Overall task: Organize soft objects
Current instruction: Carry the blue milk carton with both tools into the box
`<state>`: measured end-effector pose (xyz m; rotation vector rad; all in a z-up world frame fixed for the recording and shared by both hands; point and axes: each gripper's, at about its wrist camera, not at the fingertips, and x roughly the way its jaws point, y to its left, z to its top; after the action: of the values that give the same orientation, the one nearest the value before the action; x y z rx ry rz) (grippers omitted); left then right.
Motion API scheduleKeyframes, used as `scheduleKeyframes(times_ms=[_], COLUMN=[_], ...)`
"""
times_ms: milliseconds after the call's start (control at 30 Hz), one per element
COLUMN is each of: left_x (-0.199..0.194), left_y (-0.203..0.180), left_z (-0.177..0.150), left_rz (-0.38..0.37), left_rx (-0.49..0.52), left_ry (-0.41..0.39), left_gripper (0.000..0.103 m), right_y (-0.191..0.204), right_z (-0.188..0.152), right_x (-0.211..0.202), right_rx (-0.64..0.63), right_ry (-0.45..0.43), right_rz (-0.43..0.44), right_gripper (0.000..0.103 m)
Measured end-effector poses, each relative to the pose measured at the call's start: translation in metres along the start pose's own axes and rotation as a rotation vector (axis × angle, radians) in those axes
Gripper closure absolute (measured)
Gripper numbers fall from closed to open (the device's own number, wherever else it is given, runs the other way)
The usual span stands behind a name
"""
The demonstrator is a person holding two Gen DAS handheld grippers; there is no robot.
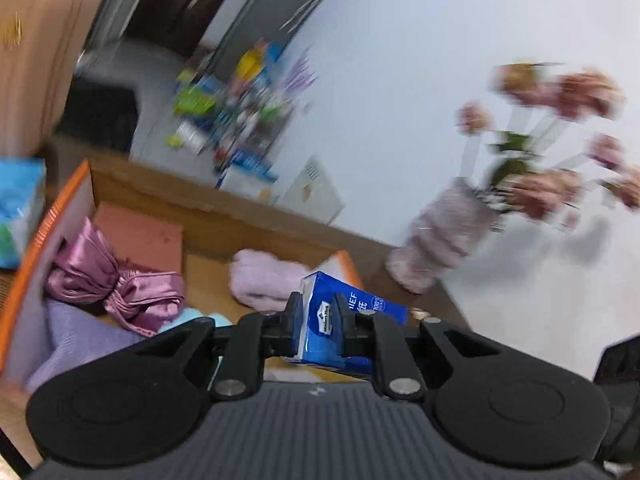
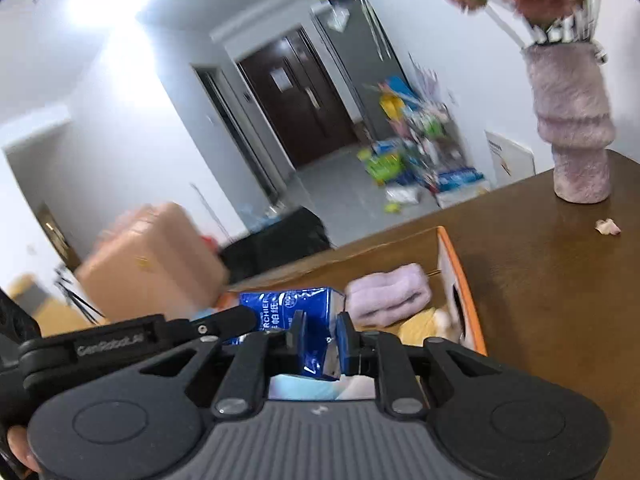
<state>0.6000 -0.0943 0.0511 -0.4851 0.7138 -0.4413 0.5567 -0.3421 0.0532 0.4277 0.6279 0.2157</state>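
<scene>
- Both claws are clamped on one thing: a blue tissue pack (image 1: 347, 322), held in the air between them over an open cardboard box (image 1: 256, 216) with orange edging, which sits on the brown desk (image 2: 540, 280).
- Left claw (image 1: 316, 322): jaws drawn nearly together, pinching one end of the pack so the wrapper creases between the pads. The pack's length runs ahead of this claw and off to its right.
- Right claw (image 2: 322, 340): likewise almost closed, nipping the opposite end, where the glossy wrapper buckles. From here the pack stretches ahead and to the claw's left, toward the other claw's finger.
- So the long axis lies roughly from one claw to the other, slightly tilted. Neither hand is nearer; each has an end.
- My reading: the next move depends on what lies below and ahead of the claws, the box's open interior. The pack would need lowering level into a free patch of floor.
- Box contents ahead of the claws: a pale pink fluffy roll (image 1: 266, 278) near the far side, a mauve satin bundle (image 1: 120, 286) with lilac cloth under it to the left claw's left.
- Pack's look: soft, rectangular, glossy blue film with white print, yielding visibly under both grips.
- A fuzzy pink vase (image 2: 574, 128) with flowers stands on the desk, well beyond the right claw.
</scene>
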Motion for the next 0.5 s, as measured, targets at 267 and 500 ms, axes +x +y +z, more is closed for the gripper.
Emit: scheduleKeyframes(times_ms=[267,500], left_x=[0.102,0.117], left_y=[0.035,0.016], left_z=[0.003,-0.002], left_rz=[0.150,0.280], left_rx=[-0.024,0.113], left_ry=[0.160,0.243], left_gripper=[0.088,0.090], right_y=[-0.022,-0.020], right_z=[0.005,0.004], right_x=[0.103,0.129], right_rx=[-0.024,-0.081], right_ry=[0.170,0.278], right_rz=[-0.141,-0.177], right_gripper=[0.088,0.091])
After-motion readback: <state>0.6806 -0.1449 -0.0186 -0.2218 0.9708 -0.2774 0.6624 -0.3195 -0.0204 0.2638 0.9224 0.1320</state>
